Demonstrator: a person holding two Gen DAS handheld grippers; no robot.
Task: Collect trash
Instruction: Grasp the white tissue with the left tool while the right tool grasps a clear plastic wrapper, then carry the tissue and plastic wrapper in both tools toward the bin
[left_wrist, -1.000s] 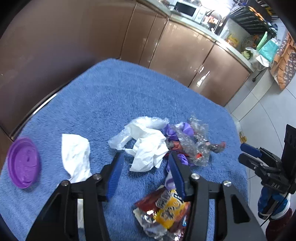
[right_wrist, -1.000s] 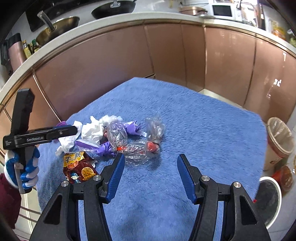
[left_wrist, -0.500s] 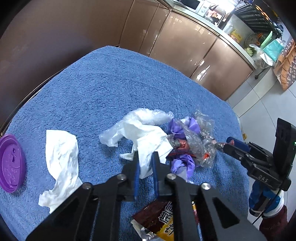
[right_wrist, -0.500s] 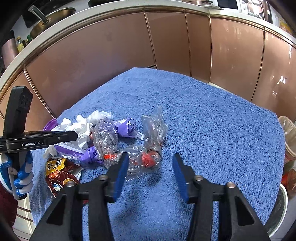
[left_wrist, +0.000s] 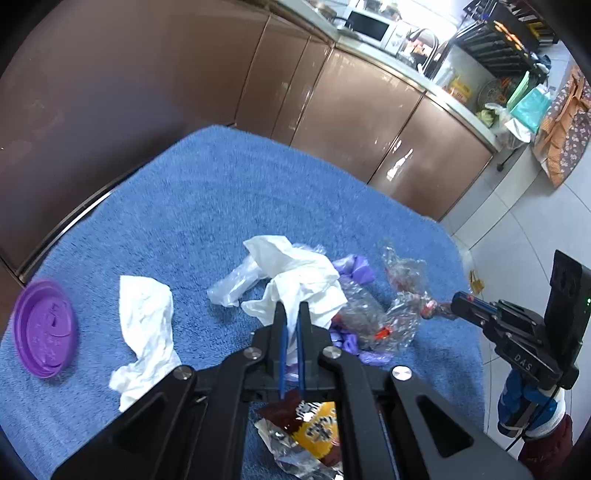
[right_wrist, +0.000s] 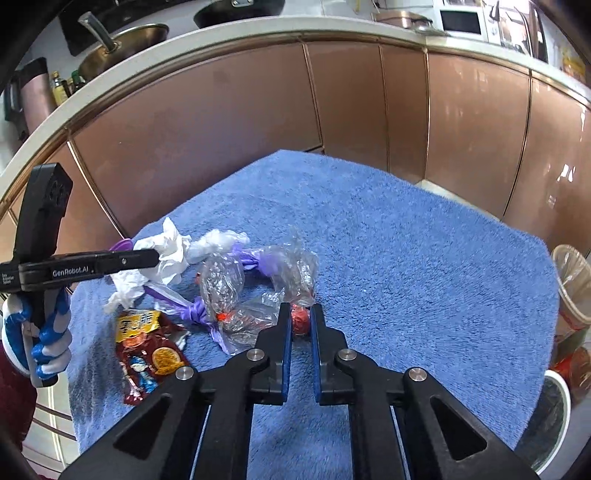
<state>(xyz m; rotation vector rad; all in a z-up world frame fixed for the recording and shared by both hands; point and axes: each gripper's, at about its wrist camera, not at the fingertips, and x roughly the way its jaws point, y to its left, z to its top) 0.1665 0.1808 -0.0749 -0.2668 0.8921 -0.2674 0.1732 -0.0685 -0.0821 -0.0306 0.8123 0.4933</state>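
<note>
A purple lid (left_wrist: 45, 334) is seen at the far left of the blue towel (left_wrist: 229, 192) in the left wrist view, with a flat tissue (left_wrist: 147, 325) lying just beside it to the right. Next comes the pile of trash near the middle of the towel: a crumpled tissue (left_wrist: 299, 284) is pinched between the nearly closed jaws of the left gripper (left_wrist: 290, 321), and a white plastic bag (left_wrist: 232, 286) is tucked against its left edge. Below the gripper a snack wrapper (left_wrist: 314, 428) (red and yellow, partly hidden by the fingers) is laid on the towel. To the right of the tissue, purple plastic (left_wrist: 354, 266) and a clear bag (left_wrist: 384, 317) are tangled together. At the far right the right gripper (left_wrist: 458, 304) is seen at the end of the clear bag. In the right wrist view, the jaws of that gripper are closed on a red knot (right_wrist: 300, 319) at the near end of the clear bag, which rests on the towel. At the right edge of this view, beyond the towel, a bin (right_wrist: 570, 280) lined with a bag is seen on the floor, well apart from the pile.
</note>
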